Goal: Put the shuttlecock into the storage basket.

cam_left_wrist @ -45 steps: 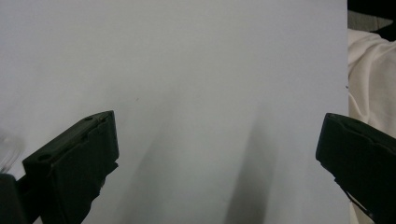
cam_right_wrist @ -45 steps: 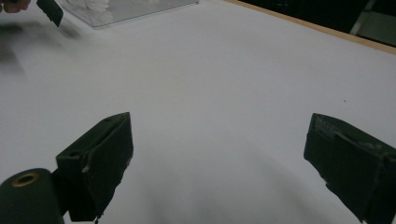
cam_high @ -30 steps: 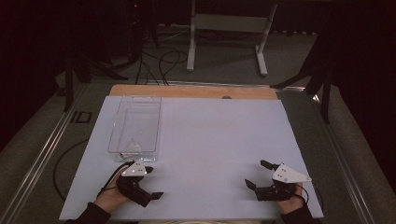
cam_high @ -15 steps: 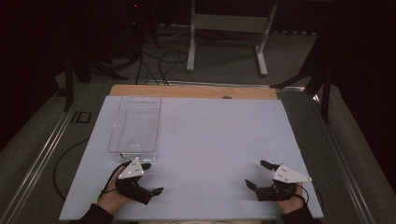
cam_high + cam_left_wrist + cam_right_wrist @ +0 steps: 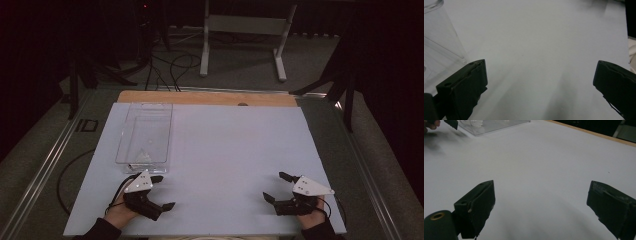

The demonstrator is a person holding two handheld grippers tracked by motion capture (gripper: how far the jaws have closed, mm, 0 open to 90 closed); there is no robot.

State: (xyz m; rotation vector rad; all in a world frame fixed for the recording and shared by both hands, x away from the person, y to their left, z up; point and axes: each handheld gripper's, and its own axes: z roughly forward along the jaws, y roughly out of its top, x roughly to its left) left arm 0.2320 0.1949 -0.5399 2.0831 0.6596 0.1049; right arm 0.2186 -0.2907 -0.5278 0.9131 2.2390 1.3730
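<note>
Clear plastic bin [image 5: 145,137], oblong, open-topped, upright at the mat's [image 5: 225,150] far left, apparently empty; just ahead of the left gripper [image 5: 162,192], likely for an easy reach. Left gripper and right gripper [image 5: 277,186]: jaws wide apart, holding nothing, low at the near edge

White stand [image 5: 243,30] — floor cables [image 5: 172,62]
</note>
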